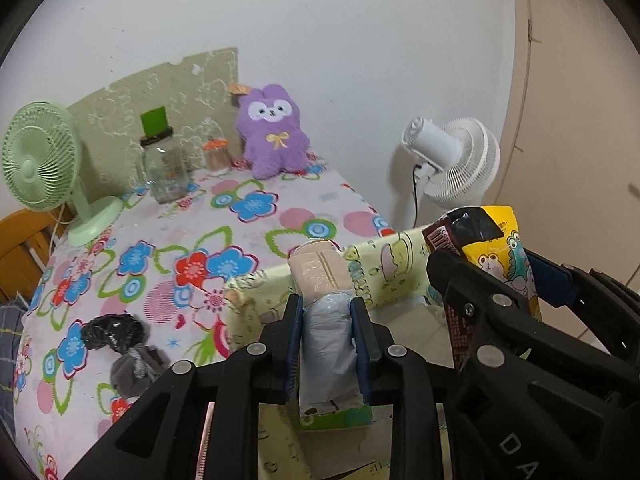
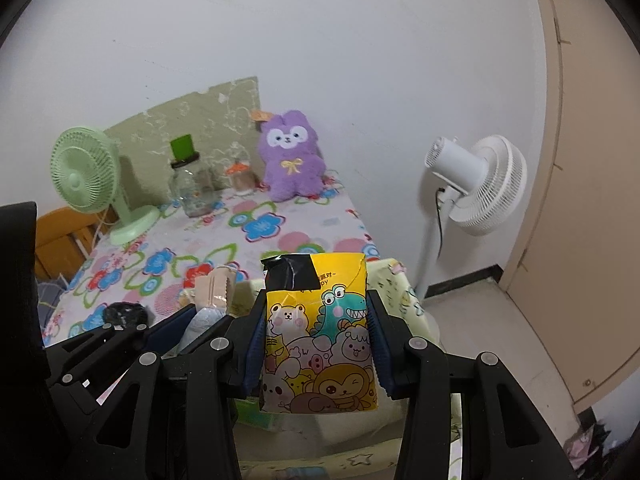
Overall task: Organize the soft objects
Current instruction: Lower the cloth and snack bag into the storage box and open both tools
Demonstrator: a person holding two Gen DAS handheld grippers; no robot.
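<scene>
two fans (image 1: 38,160) (image 1: 460,160), one purple plush (image 1: 272,132), two jars (image 1: 164,172) (image 1: 216,154), one yellow packet (image 2: 320,332)

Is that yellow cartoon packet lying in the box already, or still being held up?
Held up. The right gripper clamps the yellow packet upright above the box.

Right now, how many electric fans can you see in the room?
2. The green desk fan stands on the flowered table's far left corner. The white pedestal fan stands on the floor to the table's right. Others may be hidden outside the view.

Home bedroom: floral bedsheet (image 1: 256,216), plush toy (image 1: 272,132), fans (image 1: 452,160)
</scene>
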